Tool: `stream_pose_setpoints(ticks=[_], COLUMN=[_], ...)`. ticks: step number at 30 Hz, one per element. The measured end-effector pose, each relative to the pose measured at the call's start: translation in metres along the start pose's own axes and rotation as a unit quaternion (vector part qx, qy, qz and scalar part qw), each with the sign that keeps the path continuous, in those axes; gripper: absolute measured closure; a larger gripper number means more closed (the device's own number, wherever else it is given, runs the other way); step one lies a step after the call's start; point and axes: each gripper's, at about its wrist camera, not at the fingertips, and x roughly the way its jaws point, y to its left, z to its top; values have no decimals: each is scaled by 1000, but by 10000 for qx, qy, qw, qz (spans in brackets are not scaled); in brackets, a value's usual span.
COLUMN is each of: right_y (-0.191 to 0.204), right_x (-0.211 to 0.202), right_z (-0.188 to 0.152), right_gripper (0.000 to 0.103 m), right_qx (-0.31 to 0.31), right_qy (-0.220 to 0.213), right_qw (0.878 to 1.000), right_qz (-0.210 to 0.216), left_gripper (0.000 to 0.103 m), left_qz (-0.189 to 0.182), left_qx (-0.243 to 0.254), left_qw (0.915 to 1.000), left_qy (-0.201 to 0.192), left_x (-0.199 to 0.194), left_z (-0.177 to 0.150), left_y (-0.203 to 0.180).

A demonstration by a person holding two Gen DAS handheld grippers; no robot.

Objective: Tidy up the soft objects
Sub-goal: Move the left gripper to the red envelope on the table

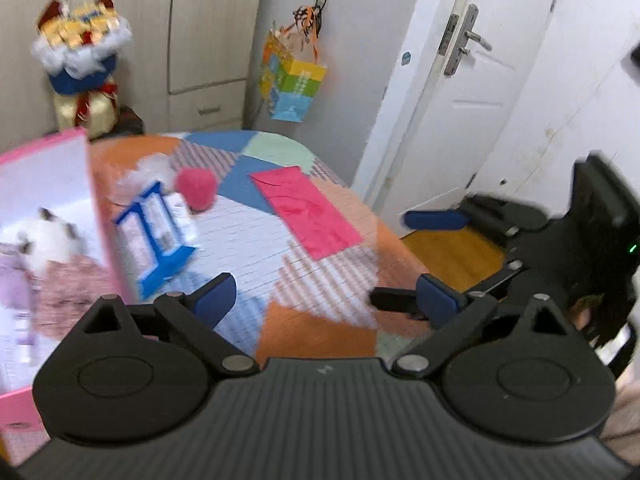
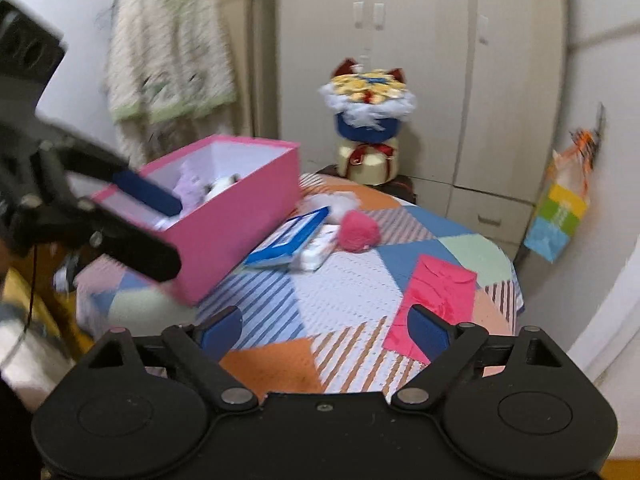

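In the right wrist view alone hung a cardigan; the pink pompom lay well beyond both wide, empty grippers, near the table's far edge.

I face a pale wardrobe behind the patchwork-covered table. A white door stands to my right, above wooden floor; a knitted cardigan hangs left.

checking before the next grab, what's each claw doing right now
left claw: open, holding nothing.
right claw: open, holding nothing.
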Motion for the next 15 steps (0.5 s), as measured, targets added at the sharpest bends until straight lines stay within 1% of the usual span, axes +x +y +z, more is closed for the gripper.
stream_pose_setpoints(ticks=[3,5,9,11,13,14,15], right_y=[-21,-33,-50,-59,-68,-71,-74], right_x=[18,30,57,70,85,91,97], right_z=[-11,-17,-23,-26,-29,-30,-32], right_gripper=[11,11,10,8,8,8,8], right_qx=[394,508,519,568,668,702,710], right_qy=[-269,-301,-68,68,208,256,291], right_qw=[9989,9982,9980,9975,9965,9960,9957], right_qz=[9,-68,-350,-404,-455,-481,-513], left_gripper=[9,9,11,11,13,16,20], left_qz=[-142,-113,-130,-138,-97,-79,-80], left_qx=[-285,-414,-668,-782,-870,-881,-888], left_qw=[9995,9990,9976,9968,9962,9961,9960], left_qy=[-35,-98,-81,-46,12,62,106], left_x=[26,43,80,99,117,128,136], left_z=[7,10,16,19,22,23,25], left_y=[7,11,18,22,24,24,25])
